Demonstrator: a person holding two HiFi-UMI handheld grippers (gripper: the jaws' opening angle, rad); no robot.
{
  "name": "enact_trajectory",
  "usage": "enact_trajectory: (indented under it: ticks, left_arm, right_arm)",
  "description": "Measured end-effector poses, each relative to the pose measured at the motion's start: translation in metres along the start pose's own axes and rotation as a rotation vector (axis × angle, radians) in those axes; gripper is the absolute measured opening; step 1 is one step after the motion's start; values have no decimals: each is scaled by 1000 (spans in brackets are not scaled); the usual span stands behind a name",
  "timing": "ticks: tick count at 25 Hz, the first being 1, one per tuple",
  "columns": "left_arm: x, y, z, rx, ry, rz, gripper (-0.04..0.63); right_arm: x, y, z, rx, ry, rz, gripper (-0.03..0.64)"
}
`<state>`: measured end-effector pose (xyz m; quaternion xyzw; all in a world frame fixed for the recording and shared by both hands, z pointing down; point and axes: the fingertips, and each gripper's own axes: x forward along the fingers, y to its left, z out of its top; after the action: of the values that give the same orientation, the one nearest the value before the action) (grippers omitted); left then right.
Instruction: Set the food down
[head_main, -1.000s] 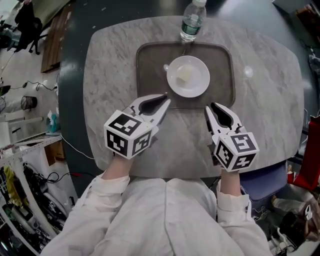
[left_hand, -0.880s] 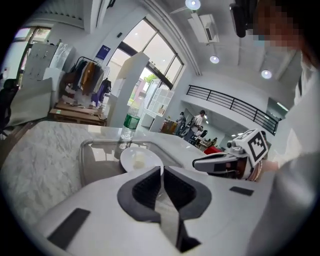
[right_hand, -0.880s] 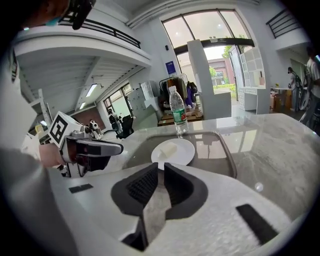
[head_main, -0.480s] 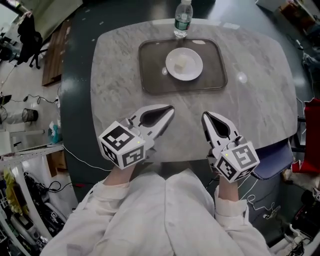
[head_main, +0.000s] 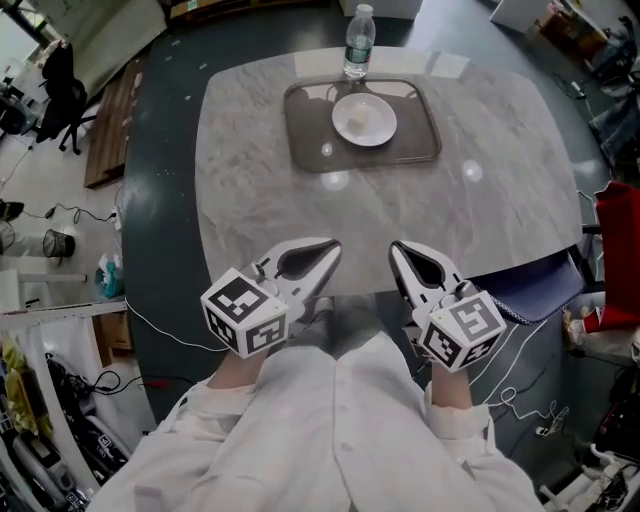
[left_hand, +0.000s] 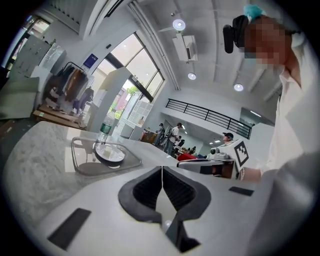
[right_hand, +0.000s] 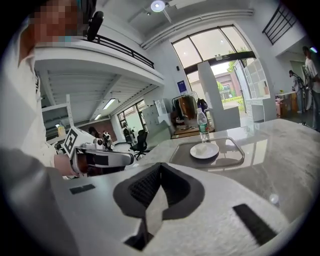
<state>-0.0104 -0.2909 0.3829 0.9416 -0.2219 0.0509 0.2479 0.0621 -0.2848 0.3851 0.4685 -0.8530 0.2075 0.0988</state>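
Note:
A white plate with a pale piece of food rests on a grey tray at the far side of the marble table. The plate shows small in the left gripper view, and the plate shows in the right gripper view. My left gripper is shut and empty, held at the table's near edge, far from the tray. My right gripper is beside it, also shut with nothing between its tips.
A water bottle stands just behind the tray. A dark blue chair seat sits at the table's right near corner. Cables and shelving lie on the floor at left. People stand far off in the hall.
Both grippers have drawn back from the tray to the table's near edge, and the left jaws have closed. The plate and tray now lie far ahead.

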Motion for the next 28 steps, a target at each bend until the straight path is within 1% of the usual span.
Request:
enact_trajectory:
  ticks: [4, 8, 11, 15, 20, 24, 28]
  left_arm:
    - [-11, -13, -7, 10, 14, -6, 20]
    - [-10, -17, -10, 18, 34, 10, 20]
    - [-5, -19, -5, 29, 28, 19, 20]
    - [4, -19, 7, 31, 13, 39, 20]
    - [19, -29, 18, 31, 2, 47, 20]
    - [32, -41, 17, 15, -2, 37, 20]
    - [35, -47, 19, 29, 5, 30, 20]
  right_arm:
    - [-10, 21, -4, -20, 9, 15, 3]
    - [-15, 27, -1, -41, 5, 22, 3]
    - [-14, 24, 7, -53, -12, 32, 3]
    - [-9, 20, 17, -68, -8, 52, 3]
    - [-13, 9, 37, -61, -39, 60, 3]
    - [-17, 4, 44, -74, -51, 62, 3]
    - [-22, 5, 45, -89, -52, 63, 3]
